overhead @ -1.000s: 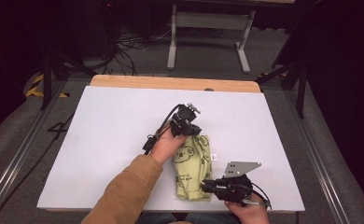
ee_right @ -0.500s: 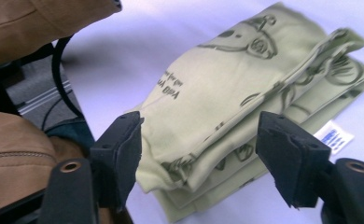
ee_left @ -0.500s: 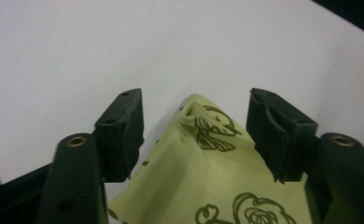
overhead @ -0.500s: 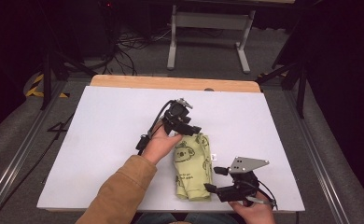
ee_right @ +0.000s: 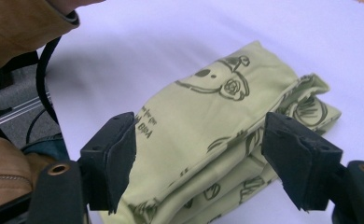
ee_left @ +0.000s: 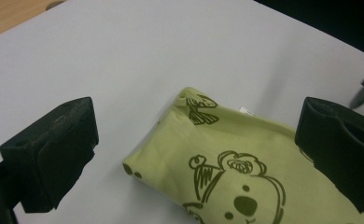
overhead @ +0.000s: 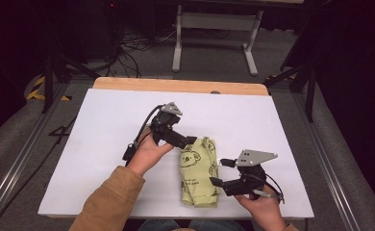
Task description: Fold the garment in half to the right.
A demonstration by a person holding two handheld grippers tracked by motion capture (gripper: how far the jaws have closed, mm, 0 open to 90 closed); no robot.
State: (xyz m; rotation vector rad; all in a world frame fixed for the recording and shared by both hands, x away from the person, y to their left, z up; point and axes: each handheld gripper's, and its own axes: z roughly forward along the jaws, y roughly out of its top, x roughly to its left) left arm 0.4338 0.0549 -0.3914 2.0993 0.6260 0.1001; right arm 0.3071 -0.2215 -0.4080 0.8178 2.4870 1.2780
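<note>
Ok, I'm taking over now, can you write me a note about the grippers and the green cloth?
Left gripper: open, jaws just opened, nothing between them, above the cloth's far end.
Right gripper: open, jaws just opened, the cloth between them but not pinched, at its near right side.
Cloth: green with a koala print, folded into a long bundle, lying near the table's front edge.
Done: folded and let go.
Left: maybe tidy or move it.

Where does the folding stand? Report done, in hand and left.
Done: the green printed garment lies folded in a compact stack on the white table.
In hand: nothing; the left gripper and right gripper have just been opening, jaws clear of the cloth.
Left: probably only withdrawing.
</note>
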